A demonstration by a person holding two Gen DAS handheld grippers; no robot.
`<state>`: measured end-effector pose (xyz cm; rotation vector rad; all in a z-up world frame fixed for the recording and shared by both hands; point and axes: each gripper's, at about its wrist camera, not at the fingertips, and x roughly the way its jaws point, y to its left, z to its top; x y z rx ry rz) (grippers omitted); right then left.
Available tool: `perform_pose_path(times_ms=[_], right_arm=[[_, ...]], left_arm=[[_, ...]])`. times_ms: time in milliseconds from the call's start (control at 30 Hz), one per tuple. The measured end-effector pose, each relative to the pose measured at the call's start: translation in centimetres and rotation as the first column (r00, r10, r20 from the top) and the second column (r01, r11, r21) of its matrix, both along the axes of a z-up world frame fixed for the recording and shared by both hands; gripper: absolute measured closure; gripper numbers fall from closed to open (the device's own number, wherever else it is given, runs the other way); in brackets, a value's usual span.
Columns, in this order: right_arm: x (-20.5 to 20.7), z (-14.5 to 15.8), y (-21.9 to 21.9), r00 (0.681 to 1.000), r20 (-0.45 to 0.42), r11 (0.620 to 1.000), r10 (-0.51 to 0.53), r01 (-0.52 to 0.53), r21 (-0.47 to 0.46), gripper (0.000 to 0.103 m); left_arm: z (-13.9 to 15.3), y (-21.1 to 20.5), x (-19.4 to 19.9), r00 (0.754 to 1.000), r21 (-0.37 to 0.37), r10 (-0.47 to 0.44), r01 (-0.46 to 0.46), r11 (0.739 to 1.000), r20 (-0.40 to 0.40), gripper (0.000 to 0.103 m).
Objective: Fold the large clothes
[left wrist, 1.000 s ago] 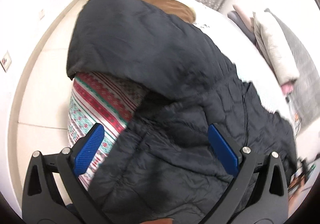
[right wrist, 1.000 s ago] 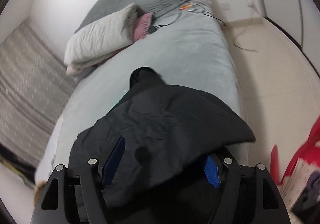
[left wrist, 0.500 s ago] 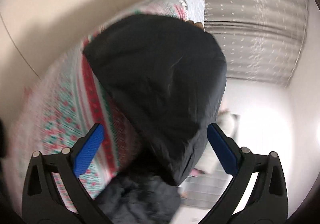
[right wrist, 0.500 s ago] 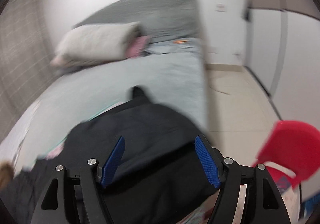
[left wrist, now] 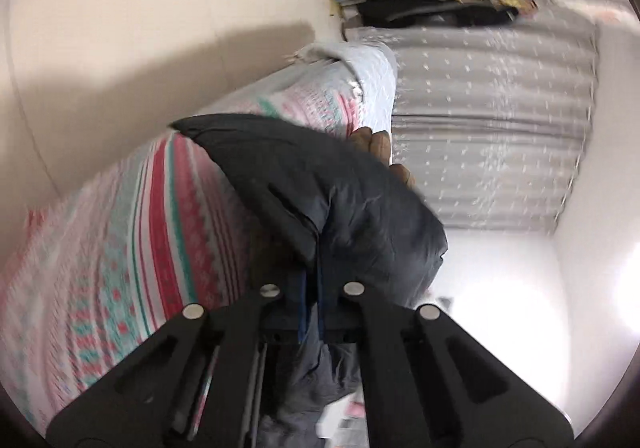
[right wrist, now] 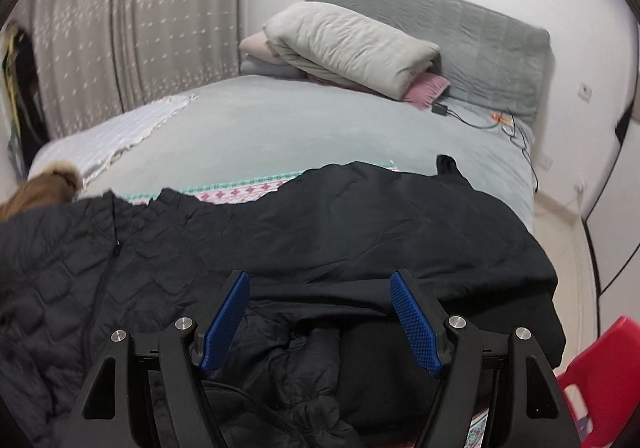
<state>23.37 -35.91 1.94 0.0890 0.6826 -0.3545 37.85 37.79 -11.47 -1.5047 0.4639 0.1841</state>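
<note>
A large black quilted coat (right wrist: pixel 320 240) with a brown fur trim (right wrist: pixel 40 184) lies spread across the near end of the bed. In the left wrist view my left gripper (left wrist: pixel 312 284) is shut on an edge of the coat (left wrist: pixel 320 192), which drapes over the bed's side. In the right wrist view my right gripper (right wrist: pixel 320 316) is open, its blue pads (right wrist: pixel 412 316) hovering just above the coat's folded part near the bed's edge, holding nothing.
The bed (right wrist: pixel 280 128) has a grey cover and a striped red, teal and white sheet (left wrist: pixel 132 232). A folded grey duvet (right wrist: pixel 352 44) and pink item lie at the headboard, with a charger cable (right wrist: pixel 480 120). A red chair (right wrist: pixel 600 368) stands at right. Grey curtains (right wrist: pixel 140 16) hang behind.
My left gripper has closed on the coat's edge and swung down beside the bed. My right gripper stayed open and tilted up to face the headboard.
</note>
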Motion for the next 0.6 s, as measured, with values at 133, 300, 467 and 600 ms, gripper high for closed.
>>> perform_pose_path(times_ms=[133,300,467,600], right_arm=[[0.5,-0.7,-0.5,1.0,-0.022,1.0,0.0,0.001,0.03,0.029],[1.4,-0.7,-1.6,1.0,-0.008,0.996,-0.016,0.017,0.083,0.029],[1.4,-1.6,-1.4,0.999,-0.038,0.994,0.006,-0.002,0.114,0.029],[1.1,-1.6,-1.2,0.999,-0.043,0.993,0.021,-0.016,0.118,0.029]], left_arm=[[1.1,0.6,-0.3,0.999,0.031,-0.012,0.01,0.999,0.036,0.099],[0.4,0.7,-1.0,0.996,-0.023,0.003,-0.001,1.0,0.088,0.08],[-1.2,1.0,0.6,0.994,-0.098,-0.007,0.017,0.995,0.107,0.049],[1.7,-0.4,1.3,0.986,0.011,-0.054,0.053,0.999,0.16,0.096]])
